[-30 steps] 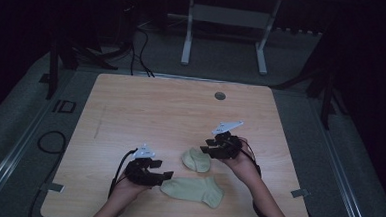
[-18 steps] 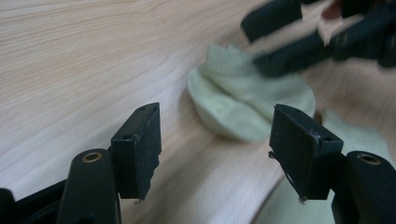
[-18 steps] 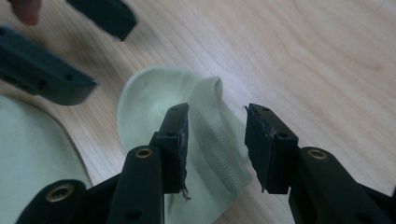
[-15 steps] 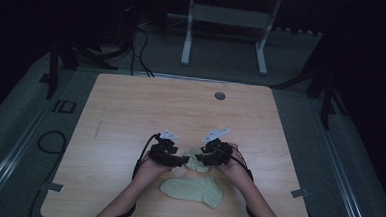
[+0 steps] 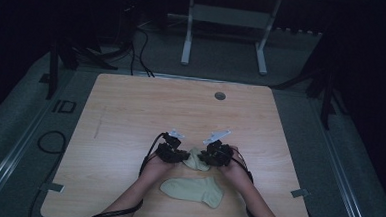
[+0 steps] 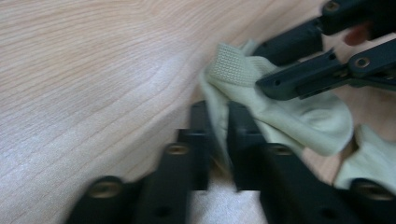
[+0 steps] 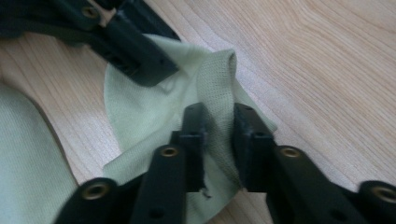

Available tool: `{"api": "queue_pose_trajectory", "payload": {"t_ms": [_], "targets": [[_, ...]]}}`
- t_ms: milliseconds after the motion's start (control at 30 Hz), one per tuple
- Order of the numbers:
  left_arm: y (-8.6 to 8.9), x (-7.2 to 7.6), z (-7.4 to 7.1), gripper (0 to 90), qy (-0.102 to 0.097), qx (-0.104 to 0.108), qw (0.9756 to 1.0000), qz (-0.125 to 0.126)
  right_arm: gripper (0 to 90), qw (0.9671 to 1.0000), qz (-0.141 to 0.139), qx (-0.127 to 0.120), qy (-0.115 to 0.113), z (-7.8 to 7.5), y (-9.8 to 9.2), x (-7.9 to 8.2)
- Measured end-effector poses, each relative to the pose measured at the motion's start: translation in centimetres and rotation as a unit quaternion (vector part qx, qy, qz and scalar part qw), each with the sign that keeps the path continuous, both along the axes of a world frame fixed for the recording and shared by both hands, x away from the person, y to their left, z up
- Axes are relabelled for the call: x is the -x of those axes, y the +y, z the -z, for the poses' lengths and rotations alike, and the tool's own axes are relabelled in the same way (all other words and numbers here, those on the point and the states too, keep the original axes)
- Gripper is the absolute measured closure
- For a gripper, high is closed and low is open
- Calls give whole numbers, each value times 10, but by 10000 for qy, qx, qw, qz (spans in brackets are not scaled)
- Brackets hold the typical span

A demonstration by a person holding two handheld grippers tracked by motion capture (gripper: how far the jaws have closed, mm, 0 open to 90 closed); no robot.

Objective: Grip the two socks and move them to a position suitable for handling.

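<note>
Two socks on the table [image 5: 130, 115] here, both pale green, plus two grippers, one per hand. The action is all on the far sock [image 5: 194, 158], the crumpled one sitting right between the two grippers. The second sock [image 5: 194, 189] lies flat just behind them, closer to the person, and nobody's touching it.

Left gripper [image 5: 174, 154] is pinched down on the sock's edge. In the left gripper view the fabric [image 6: 299, 116] runs up between the jaws, which stand narrow with just cloth between them. Right gripper [image 5: 209, 156] is doing the same from the other side: in the right gripper view its jaws are clamped on the ribbed cuff [image 7: 217, 93], with the rest of the sock spreading off to the left of them and the other gripper's jaws sitting on it just beyond.

My read is this is the grab-both-ends step, probably to open it up or flatten it. The next move would call for pulling the two grippers apart evenly and keeping both pinches tight, because the cuff hold looks thin and could slip. After that I'd guess it gets laid on or beside the flat one to make a pair.
</note>
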State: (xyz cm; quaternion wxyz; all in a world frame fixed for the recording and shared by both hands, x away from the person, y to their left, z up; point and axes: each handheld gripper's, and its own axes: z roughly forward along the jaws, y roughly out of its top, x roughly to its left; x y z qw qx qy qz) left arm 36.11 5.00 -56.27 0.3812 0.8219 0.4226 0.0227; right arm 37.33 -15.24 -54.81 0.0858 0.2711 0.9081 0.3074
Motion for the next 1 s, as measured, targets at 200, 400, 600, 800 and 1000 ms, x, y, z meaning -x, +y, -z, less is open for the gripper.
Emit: {"api": "queue_pose_trajectory", "payload": {"t_ms": [200,400,600,800,1000], "targets": [[7,8,-9,883,-224,29,9997,-94,829,9998,-37,-143,-118,-14,-2,8],[23,20,-27,884,-492,-15,9985,-221,829,9983,209,-490,-249,-40,-16,11],[40,27,-36,883,-662,33,9970,-412,828,9955,571,-663,-370,-53,-35,10],[47,24,-22,882,-621,-118,9966,-523,825,9945,844,-599,-168,-36,-44,10],[44,20,-4,881,-421,-204,9979,-445,824,9949,935,-368,26,-5,-43,6]]}}
